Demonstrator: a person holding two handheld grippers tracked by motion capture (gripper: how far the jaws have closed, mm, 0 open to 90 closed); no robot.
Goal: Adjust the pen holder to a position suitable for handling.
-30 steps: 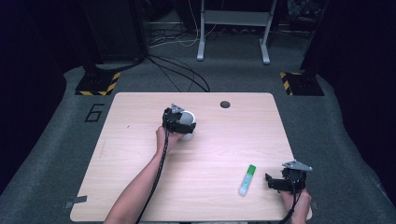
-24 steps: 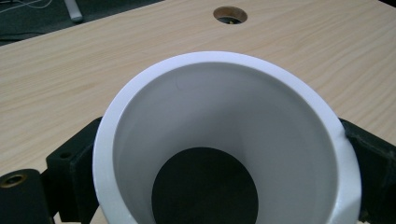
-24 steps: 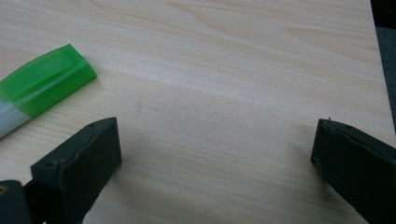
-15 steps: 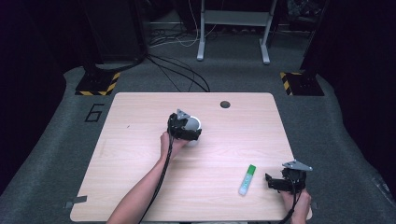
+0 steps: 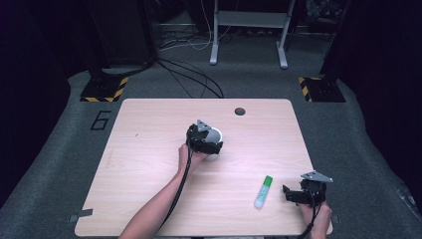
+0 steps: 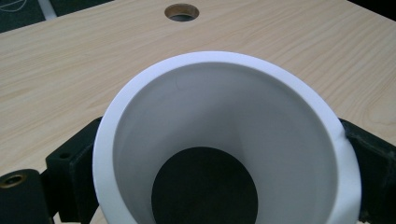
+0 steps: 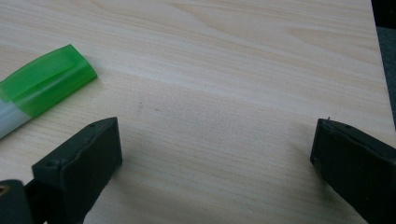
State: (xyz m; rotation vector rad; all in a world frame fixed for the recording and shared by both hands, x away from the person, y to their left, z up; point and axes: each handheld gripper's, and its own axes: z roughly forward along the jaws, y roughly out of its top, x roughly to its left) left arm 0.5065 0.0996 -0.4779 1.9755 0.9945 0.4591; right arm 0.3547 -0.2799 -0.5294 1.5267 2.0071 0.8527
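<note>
Cup [image 5: 215, 135] mid-frame, clamped between left gripper [image 5: 211, 147] jaws: carrying step. Right gripper [image 5: 293, 195] lower right, jaws spread, empty. Next, likely: careful set-down, upright.

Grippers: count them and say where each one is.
2. The left gripper is near the middle of the table, shut on a white cup. The right gripper rests at the table's near right corner, open, beside a green-capped tube.

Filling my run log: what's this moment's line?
left gripper: shut on white cup | right gripper: open, empty | glue stick: on table
</note>
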